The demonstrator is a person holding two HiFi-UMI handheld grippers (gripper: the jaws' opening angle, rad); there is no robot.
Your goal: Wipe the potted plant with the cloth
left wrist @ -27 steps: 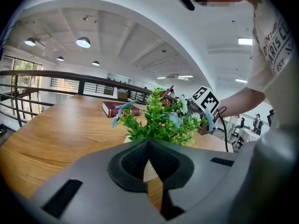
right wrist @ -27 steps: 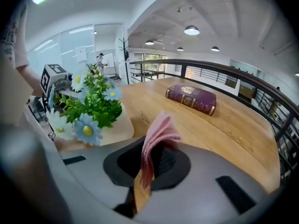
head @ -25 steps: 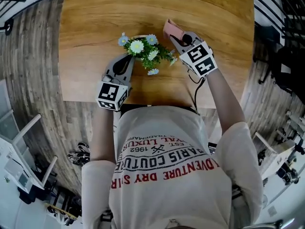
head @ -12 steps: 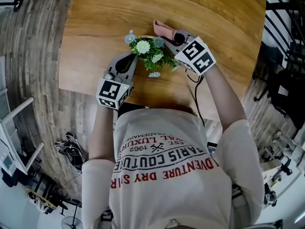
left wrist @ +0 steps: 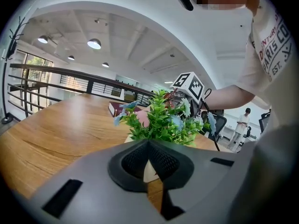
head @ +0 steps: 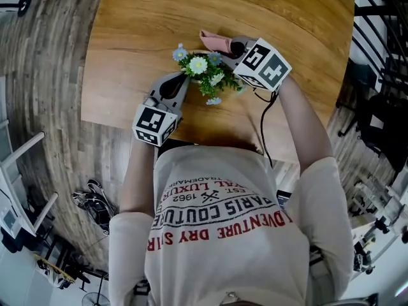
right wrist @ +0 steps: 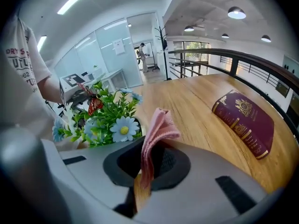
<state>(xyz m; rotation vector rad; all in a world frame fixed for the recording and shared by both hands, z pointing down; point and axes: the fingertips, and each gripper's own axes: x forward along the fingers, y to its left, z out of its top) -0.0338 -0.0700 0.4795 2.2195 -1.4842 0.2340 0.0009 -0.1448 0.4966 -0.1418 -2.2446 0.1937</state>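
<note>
The right gripper (right wrist: 148,162) squeezes the pink cloth (right wrist: 156,127). The cloth stands up long out of the jaws, with its top flopped over, just beside the flowers. The left gripper (left wrist: 148,161) is pinched tight on the potted plant (left wrist: 161,122), which stands straight up on the table (head: 127,56). Only the left gripper view shows the cream pot. In the head view, flowers hide it.

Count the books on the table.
1. The maroon book lies flat near the table's far edge, beyond the potted plant. The person's body may hide others.
</note>
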